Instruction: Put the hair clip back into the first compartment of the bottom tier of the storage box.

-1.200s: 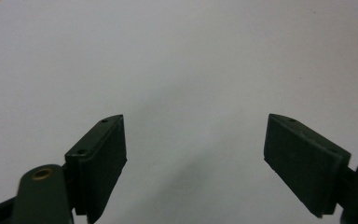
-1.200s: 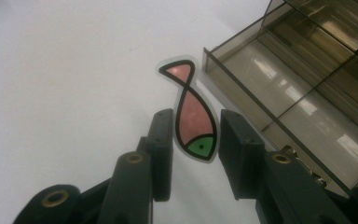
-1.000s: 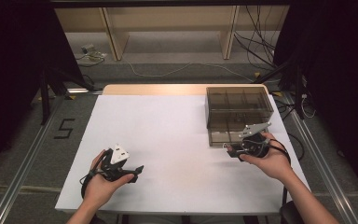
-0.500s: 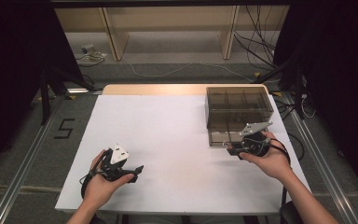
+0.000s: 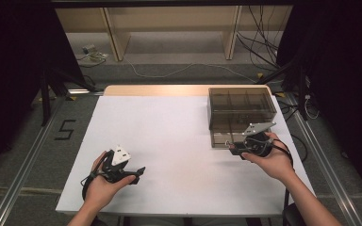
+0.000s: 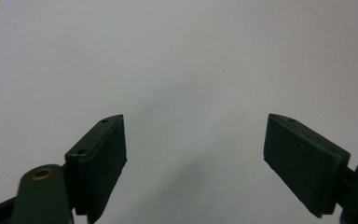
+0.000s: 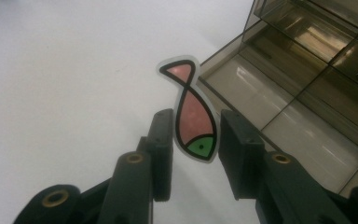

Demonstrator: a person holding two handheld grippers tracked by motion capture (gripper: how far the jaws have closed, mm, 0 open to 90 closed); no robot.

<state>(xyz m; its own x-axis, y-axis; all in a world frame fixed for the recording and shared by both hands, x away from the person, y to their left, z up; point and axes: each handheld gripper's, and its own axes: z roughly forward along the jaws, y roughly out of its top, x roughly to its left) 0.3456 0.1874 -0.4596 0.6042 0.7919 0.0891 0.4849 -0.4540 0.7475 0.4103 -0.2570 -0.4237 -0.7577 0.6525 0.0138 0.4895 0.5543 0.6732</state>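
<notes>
The right gripper [image 7: 195, 154] was clenched on a flat pink fish-shaped cutout with a green head and black outline [image 7: 192, 116]. Its long axis ran along the jaws, tail pointing away past the tips, beside the smoky transparent compartment box [image 5: 242, 108]. The left gripper [image 6: 196, 158] hung released, jaws wide, over the white table [image 5: 169, 127].

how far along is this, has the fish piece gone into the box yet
Not yet. Already done: the fish piece, pink with a green head, is picked up and sits between the jaws of the right gripper. In hand: that gripper holds it at the near edge of the brown compartment box. Left: setting it into a compartment, probably. The left gripper is open over the white table, holding nothing.
</notes>
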